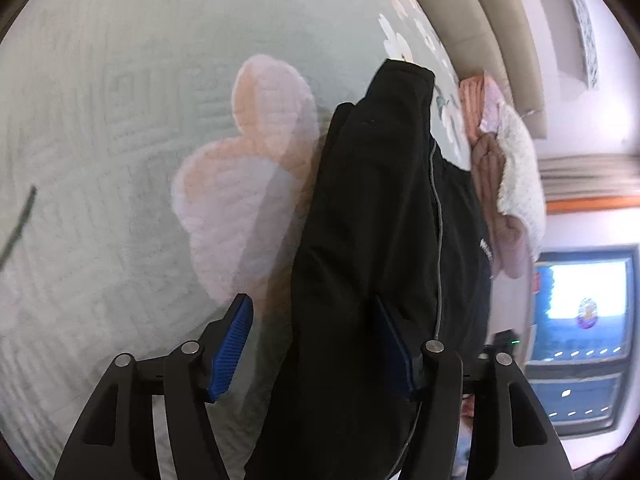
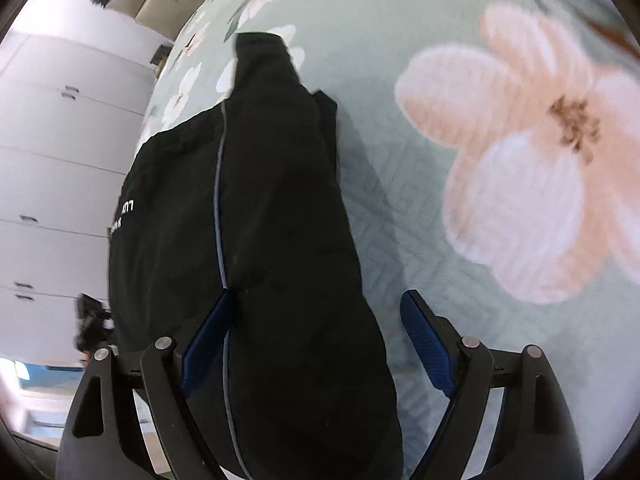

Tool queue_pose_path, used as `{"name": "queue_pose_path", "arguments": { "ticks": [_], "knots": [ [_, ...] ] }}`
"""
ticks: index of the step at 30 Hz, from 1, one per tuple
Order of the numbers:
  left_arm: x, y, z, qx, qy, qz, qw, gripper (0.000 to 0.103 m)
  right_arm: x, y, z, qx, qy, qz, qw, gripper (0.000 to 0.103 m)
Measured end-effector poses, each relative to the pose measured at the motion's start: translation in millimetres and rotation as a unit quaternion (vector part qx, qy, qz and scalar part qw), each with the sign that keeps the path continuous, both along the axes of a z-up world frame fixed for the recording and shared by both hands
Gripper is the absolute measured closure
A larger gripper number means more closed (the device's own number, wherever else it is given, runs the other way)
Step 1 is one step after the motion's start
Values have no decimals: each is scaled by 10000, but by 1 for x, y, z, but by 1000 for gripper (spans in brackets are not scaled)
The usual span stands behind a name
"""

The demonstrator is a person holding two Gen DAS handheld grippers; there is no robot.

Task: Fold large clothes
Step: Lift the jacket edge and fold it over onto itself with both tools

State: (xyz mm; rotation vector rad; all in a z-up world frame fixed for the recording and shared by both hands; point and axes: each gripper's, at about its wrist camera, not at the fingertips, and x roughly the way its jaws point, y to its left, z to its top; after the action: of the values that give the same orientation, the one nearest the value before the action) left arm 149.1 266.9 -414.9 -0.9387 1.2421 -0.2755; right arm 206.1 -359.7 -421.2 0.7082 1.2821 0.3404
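A black garment [image 1: 372,216] with a grey zip line and small white lettering lies on a pale green bedspread with big pink flowers [image 1: 120,120]. My left gripper [image 1: 314,344] is open, its blue pads wide apart, and the garment passes between the pads against the right one. In the right wrist view the same garment [image 2: 256,208] runs up between the fingers of my right gripper [image 2: 320,332], which is also open, with the cloth against the left pad. Neither gripper pinches the cloth.
Pink and white folded clothes [image 1: 504,184] are piled at the bed's right edge. A beige headboard [image 1: 496,24] lies beyond. A lit screen [image 1: 584,292] stands at the right. White wardrobe doors [image 2: 52,152] stand left of the bed.
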Motion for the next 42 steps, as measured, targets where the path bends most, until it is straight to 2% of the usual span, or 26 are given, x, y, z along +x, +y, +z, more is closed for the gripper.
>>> {"name": "queue_pose_path", "arguments": {
  "ticks": [4,8,10,11,12,16,18,19,20,21,22,23,25,27,29,30,32,34,35,38,42],
  "knots": [
    [-1,3,-1,-272,71,106,9995,38,0,-4,1,139,28,166,9998,12],
    [-8,-2,9,-650,37,-261,9975,38,-7,7,3,345,167,928,9949,15],
    [-9,-8,7,-567,149,-506,9970,38,-12,16,0,291,173,1149,9928,15],
    [-8,-14,1,-497,286,-621,9964,37,-11,18,0,284,119,1163,9927,15],
    [-7,-17,-5,-587,323,-601,9959,32,-9,18,-1,327,91,1137,9929,15],
    [4,-23,-20,-1148,48,-307,9929,31,8,24,-3,620,-137,988,9931,14],
    [10,-35,-16,-1031,-126,-359,9939,32,14,33,0,577,-243,1046,9925,17],
    [11,-38,-13,-974,-209,-373,9943,42,13,36,4,522,-277,1114,9920,18],
    [8,-42,-6,-902,-345,-405,9945,47,10,37,8,431,-329,1195,9914,22],
    [4,-42,1,-899,-488,-429,9938,55,6,35,11,383,-371,1246,9908,30],
    [0,-41,4,-962,-554,-426,9929,58,3,31,14,394,-407,1265,9904,33],
    [-2,-41,8,-1068,-584,-414,9917,58,2,27,15,442,-387,1283,9900,36],
    [4,-44,10,-920,-503,-496,9932,57,5,27,13,379,-340,1385,9891,36],
    [15,-50,5,-725,-353,-574,9951,51,17,28,7,414,-264,1379,9892,33],
    [20,-53,-3,-775,-178,-453,9958,47,21,30,2,537,-208,1289,9900,29],
    [20,-54,-3,-701,-233,-406,9964,45,20,30,5,503,-234,1275,9903,29],
    [14,-58,4,-443,-358,-293,9979,49,15,31,13,324,-356,1253,9910,32],
    [5,-62,16,-300,-556,-166,9979,60,9,38,24,109,-514,1227,9911,41],
    [3,-64,23,-255,-644,-147,9975,61,6,39,33,-20,-618,1202,9908,48],
    [0,-72,54,-148,-1016,-240,9944,65,-6,47,64,-382,-959,1221,9871,58],
    [-4,-83,99,-96,-1436,-541,9881,66,-31,68,103,-817,-1283,1364,9789,61]
  ]
}}
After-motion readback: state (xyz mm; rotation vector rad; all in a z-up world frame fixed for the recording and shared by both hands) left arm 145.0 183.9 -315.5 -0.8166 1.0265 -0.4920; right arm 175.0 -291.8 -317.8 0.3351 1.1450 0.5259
